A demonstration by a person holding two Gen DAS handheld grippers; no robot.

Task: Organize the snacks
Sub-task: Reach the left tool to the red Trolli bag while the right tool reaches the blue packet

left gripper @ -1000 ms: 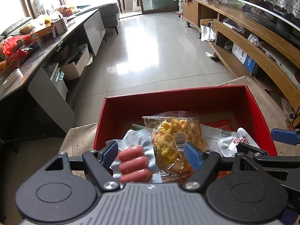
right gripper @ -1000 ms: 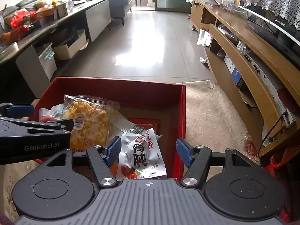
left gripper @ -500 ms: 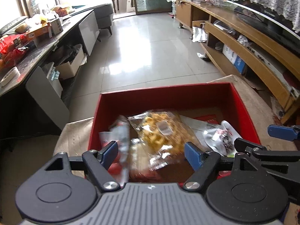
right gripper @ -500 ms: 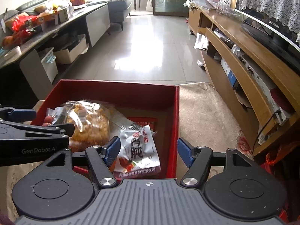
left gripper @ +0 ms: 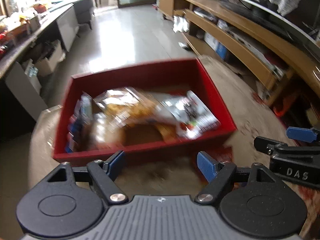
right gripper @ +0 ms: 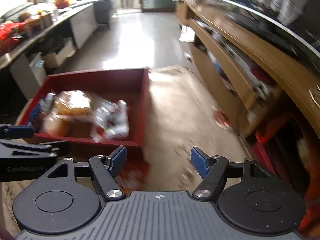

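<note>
A red box (left gripper: 138,74) stands on a beige rug and holds several snack packs: a clear bag of yellow snacks (left gripper: 128,102), a white printed pack (left gripper: 192,112) and a pack standing against the left wall (left gripper: 84,110). The box also shows in the right wrist view (right gripper: 100,80). My left gripper (left gripper: 161,165) is open and empty, hanging in front of the box's near wall. My right gripper (right gripper: 158,161) is open and empty, by the box's near right corner. Both views are blurred by motion.
A long wooden TV cabinet (left gripper: 250,32) runs along the right. A dark counter with clutter (left gripper: 30,32) runs along the left, with boxes under it. Shiny tiled floor (left gripper: 128,36) lies beyond the box. A red patch on the rug (right gripper: 136,174) lies under my right gripper.
Both grippers have pulled back and up out of the box, jaws still open. The sausage pack and the white pack now lie in the box, no longer between the fingers.
</note>
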